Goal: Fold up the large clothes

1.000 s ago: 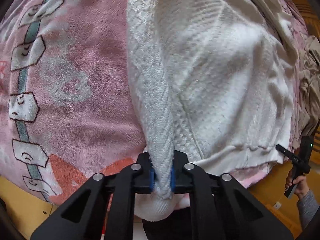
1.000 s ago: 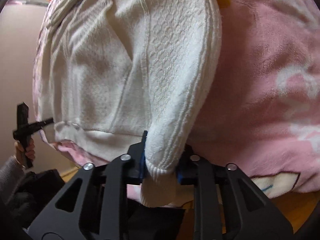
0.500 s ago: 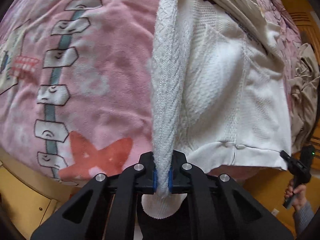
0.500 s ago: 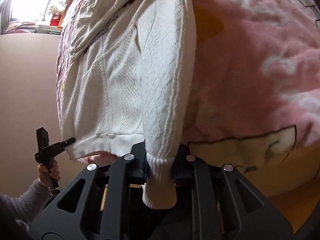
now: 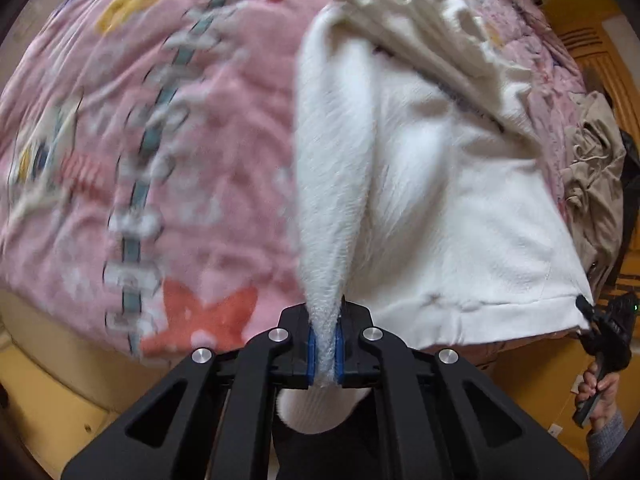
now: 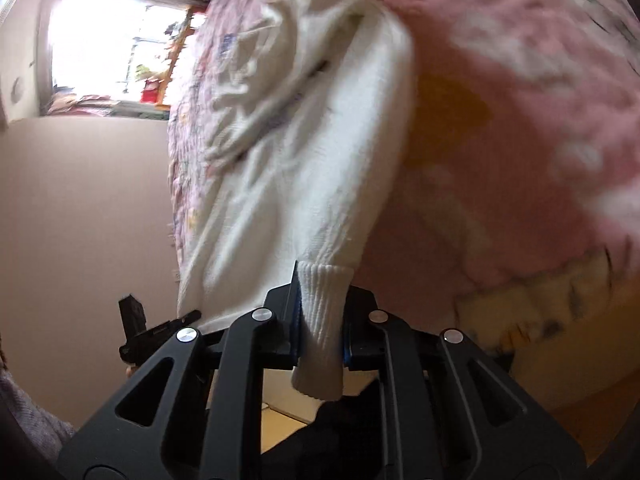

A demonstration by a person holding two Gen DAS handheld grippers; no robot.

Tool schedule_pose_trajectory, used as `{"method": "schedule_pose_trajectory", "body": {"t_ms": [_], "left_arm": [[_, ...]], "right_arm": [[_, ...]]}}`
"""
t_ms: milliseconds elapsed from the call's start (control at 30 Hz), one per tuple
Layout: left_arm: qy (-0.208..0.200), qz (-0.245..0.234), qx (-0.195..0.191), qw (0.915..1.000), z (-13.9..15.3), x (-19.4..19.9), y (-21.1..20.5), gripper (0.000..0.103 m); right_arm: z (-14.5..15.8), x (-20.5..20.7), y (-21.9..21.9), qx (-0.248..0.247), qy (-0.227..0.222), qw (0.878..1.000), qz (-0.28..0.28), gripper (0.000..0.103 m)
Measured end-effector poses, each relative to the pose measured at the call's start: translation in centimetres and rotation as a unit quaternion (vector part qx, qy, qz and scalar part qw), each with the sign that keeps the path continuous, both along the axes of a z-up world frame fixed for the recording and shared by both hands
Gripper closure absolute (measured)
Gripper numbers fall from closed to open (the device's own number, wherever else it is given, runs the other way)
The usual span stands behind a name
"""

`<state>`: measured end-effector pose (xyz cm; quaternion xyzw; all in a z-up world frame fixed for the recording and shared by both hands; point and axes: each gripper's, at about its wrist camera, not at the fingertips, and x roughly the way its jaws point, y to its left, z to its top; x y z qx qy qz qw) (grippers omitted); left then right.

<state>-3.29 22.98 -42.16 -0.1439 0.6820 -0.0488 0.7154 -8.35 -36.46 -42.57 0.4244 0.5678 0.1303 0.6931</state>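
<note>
Pink fleece blanket (image 5: 224, 184) covers the bed; white knit sweater (image 5: 452, 216) is spread on it. One sleeve is pinched tight in the left gripper (image 5: 325, 346). Ribbed cuff (image 6: 320, 320) is clamped in the right gripper (image 6: 320, 344), jaws closing further. Beige garment (image 5: 592, 184) is heaped beside the sweater.

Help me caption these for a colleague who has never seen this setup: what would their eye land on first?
A white knit sweater sprawls over a pink patterned blanket, filling both views. Each sleeve cuff is pinched: one in the left gripper, the other between the right gripper's closing jaws. A bright window glows at upper left of the right wrist view.
</note>
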Motion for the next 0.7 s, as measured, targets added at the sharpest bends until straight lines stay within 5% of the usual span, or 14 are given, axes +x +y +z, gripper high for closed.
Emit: {"method": "schedule_pose_trajectory", "body": {"t_ms": [233,433,600,700], "left_arm": [[-0.098,-0.014,0.004,0.9951,5.3,8.3,-1.5,0.097],[-0.203,-0.009,0.0,0.9792,9.6,18.8,-2.1,0.097],[-0.233,-0.014,0.007,0.9724,10.3,30.1,-3.6,0.097],[-0.214,-0.032,0.025,0.9759,8.8,36.2,-5.2,0.097]], "right_arm": [[4.5,8.1,-2.1,0.008,-0.09,0.996,-0.026,0.09],[9.4,19.8,-3.3,0.025,-0.164,0.984,-0.067,0.09],[10.0,30.8,-5.3,0.042,-0.167,0.981,-0.088,0.09],[7.4,38.1,-5.9,0.042,-0.133,0.984,-0.108,0.09]]}}
